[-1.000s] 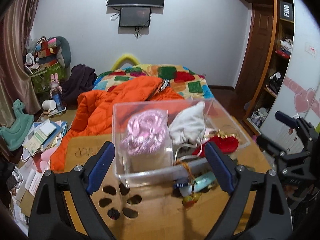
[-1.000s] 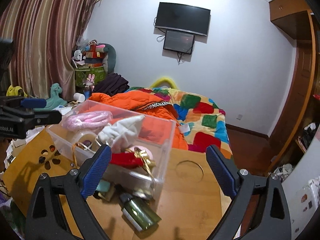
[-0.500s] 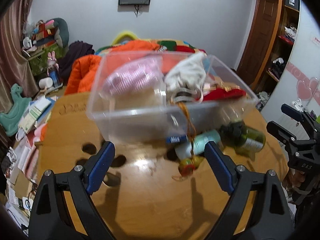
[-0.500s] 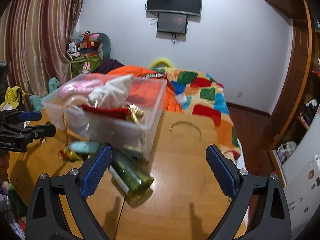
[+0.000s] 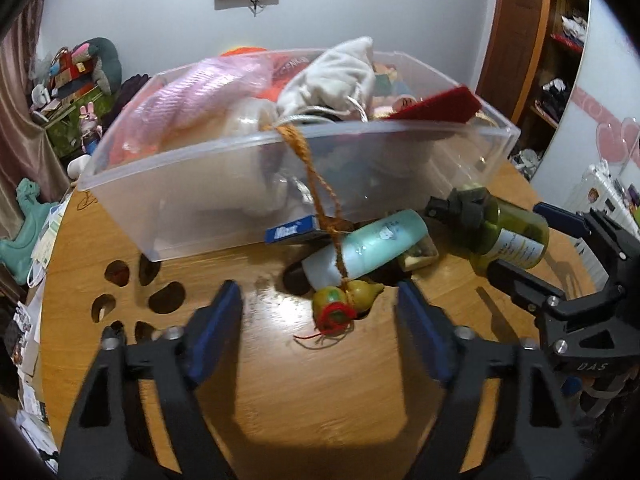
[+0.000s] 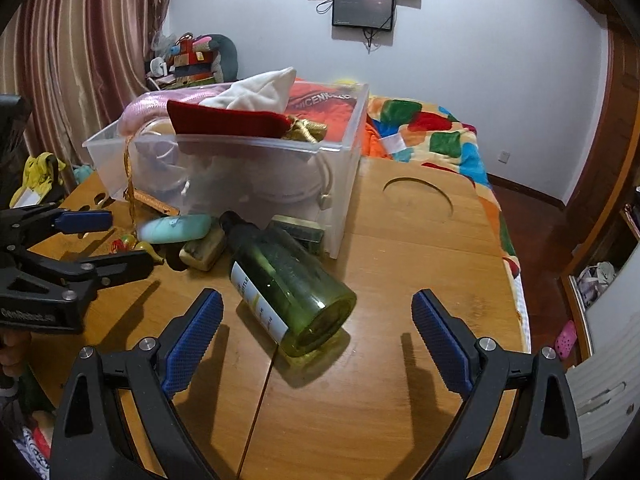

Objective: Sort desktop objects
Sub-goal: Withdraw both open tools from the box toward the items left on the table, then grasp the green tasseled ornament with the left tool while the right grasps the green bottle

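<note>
A: Left wrist view?
B: One clear bin (image 5: 208,200), one mint tube (image 5: 372,246), one gourd charm (image 5: 346,300) just ahead of the left claw (image 5: 320,312), spread wide, holding nothing. Bin contents blur.
A: Right wrist view?
B: One green bottle (image 6: 288,284) lies on the bench (image 6: 400,280) between the fingers of the right claw (image 6: 318,320), wide apart, untouched.

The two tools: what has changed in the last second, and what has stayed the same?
Both tools came down and closer to the table. The left tool now points at the gourd charm; the right tool frames the green bottle. Neither took hold of anything; both stay open. The clear bin remains tilted on the objects under it.
</note>
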`<state>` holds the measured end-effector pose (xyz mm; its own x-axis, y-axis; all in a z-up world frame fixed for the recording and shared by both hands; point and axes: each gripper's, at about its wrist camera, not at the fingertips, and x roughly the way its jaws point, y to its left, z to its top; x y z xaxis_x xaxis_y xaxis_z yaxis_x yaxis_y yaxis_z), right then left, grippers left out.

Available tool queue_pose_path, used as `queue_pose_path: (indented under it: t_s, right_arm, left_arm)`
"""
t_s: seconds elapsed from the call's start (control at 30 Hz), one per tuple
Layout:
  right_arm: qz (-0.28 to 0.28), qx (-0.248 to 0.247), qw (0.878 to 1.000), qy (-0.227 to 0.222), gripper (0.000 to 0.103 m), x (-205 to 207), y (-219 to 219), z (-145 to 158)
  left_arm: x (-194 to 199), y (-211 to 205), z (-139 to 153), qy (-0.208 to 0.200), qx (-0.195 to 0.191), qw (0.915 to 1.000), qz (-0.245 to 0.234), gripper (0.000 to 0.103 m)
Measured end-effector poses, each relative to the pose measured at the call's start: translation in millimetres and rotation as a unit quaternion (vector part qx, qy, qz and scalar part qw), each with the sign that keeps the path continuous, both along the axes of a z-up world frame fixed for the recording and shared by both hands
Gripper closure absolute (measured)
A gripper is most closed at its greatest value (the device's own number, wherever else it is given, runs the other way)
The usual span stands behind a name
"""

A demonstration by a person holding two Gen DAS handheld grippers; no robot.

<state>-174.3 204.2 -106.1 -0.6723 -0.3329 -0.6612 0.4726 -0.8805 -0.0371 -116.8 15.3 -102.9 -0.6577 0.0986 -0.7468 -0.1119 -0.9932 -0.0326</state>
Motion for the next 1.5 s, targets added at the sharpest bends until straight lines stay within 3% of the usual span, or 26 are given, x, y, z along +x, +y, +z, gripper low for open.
queue_pose_path:
  t_s: [0.13,0.2,0.37,0.47,0.87,1.03,1.07,1.1,1.5]
  right_arm:
    - [0.011,-0.008,1.000,-0.015,0.017,-5.3,-4.3,-3.9]
    - [0.016,-0.012,1.000,-0.022,0.028,-8.0,-5.8,-5.9]
    - [0.022,-0.024,0.999,-0.033,0.042,-9.8,-6.1,-9.5]
    - [0.029,-0.027,0.999,-0.032,0.044,-7.3,-6.7,-8.7]
    - [0.035,-0.050,0.998,-0.015,0.045,6.3,-1.2,4.9]
    - [0.036,-0.060,0.998,-0.004,0.046,14.5,1.5,15.2]
    - [0.040,-0.062,0.997,-0.003,0.055,15.7,1.6,17.3]
    - [0.040,-0.063,0.997,-0.005,0.057,16.0,2.0,17.7]
    - [0.047,-0.077,0.996,0.008,0.058,21.7,-2.6,27.0]
  left_arm:
    - [-0.5,4.4,0.3,0.009,-0.009,0.9999,-0.001,0.049]
    - [1.3,6.4,-0.2,0.012,-0.014,0.9998,-0.003,0.054]
    - [4.1,7.2,-0.9,0.019,-0.032,0.9993,0.008,0.070]
    - [7.6,6.6,-0.8,0.022,-0.037,0.9990,0.015,0.078]
    - [23.1,-13.1,5.7,0.020,-0.007,0.9994,0.027,0.079]
    - [31.3,-19.9,17.3,0.036,-0.001,0.9988,0.033,0.079]
    - [32.7,-21.1,19.4,0.039,0.000,0.9986,0.035,0.079]
    - [34.3,-22.9,21.9,0.043,0.002,0.9984,0.037,0.079]
    - [40.1,-39.4,47.4,0.080,0.009,0.9954,0.051,0.079]
